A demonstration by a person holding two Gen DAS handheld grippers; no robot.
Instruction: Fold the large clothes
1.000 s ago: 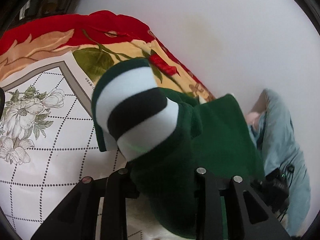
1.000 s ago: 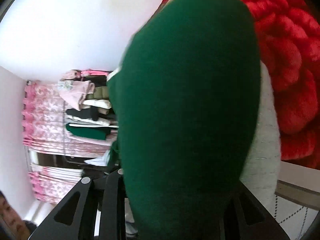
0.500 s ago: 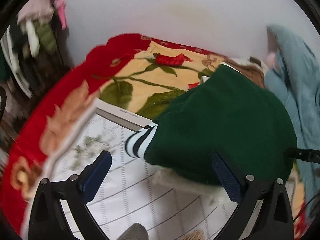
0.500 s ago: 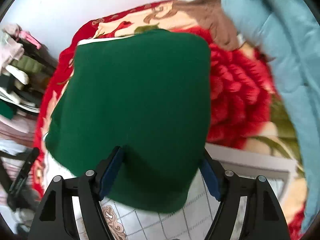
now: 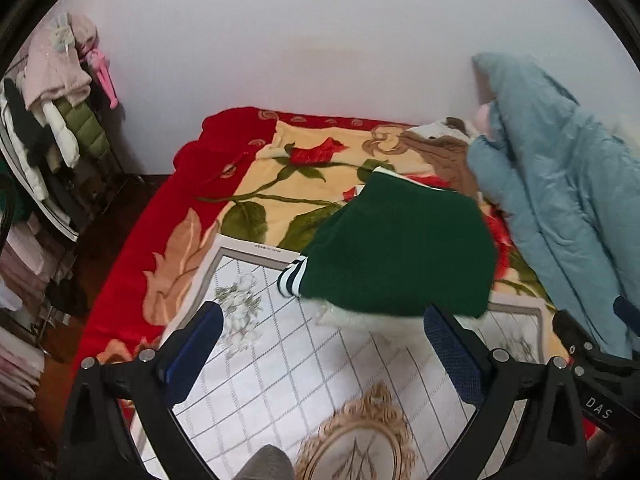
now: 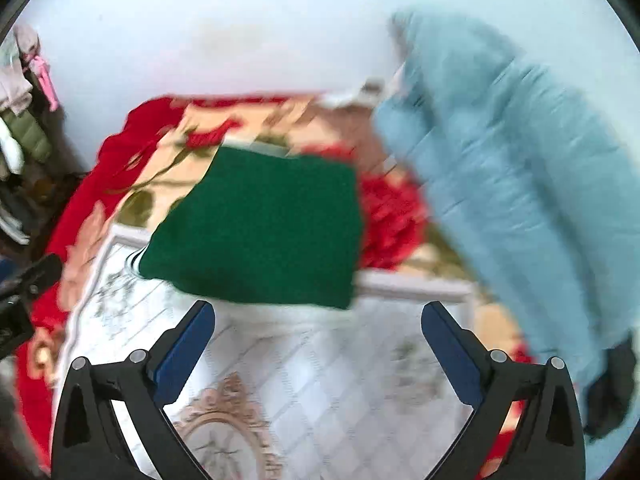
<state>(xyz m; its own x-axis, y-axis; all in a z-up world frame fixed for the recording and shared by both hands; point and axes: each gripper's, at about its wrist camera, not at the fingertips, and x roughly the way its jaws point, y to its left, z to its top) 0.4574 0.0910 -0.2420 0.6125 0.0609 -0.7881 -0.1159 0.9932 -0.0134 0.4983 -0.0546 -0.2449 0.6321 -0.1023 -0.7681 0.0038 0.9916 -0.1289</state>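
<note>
The green garment (image 5: pixel 400 252) lies folded into a compact block on the bed, straddling the far edge of the white grid-patterned sheet (image 5: pixel 280 360) and the red floral blanket (image 5: pixel 280 168) beneath it. A striped black-and-white cuff (image 5: pixel 291 278) pokes out at its left side, and a pale fleecy lining shows along its near edge, which suggests the body has been doubled over with the sleeve tucked under. By the look of it the fold is finished, or close to it.

The left hand-held gripper (image 5: pixel 320 356) hangs over the sheet just short of the garment, its blue-padded jaws spread wide with nothing between them. The right hand-held gripper (image 6: pixel 318 352), seen in a motion-blurred view, is in the same posture: its jaws are opening, and they hold no cloth. Both point down at the bundle from the near side, probably so that the person can check it.

To the right, a light blue padded coat (image 5: pixel 552 200) lies heaped against the wall, likely the next large item. A rack of clothes (image 5: pixel 52 120) stands far left.
</note>
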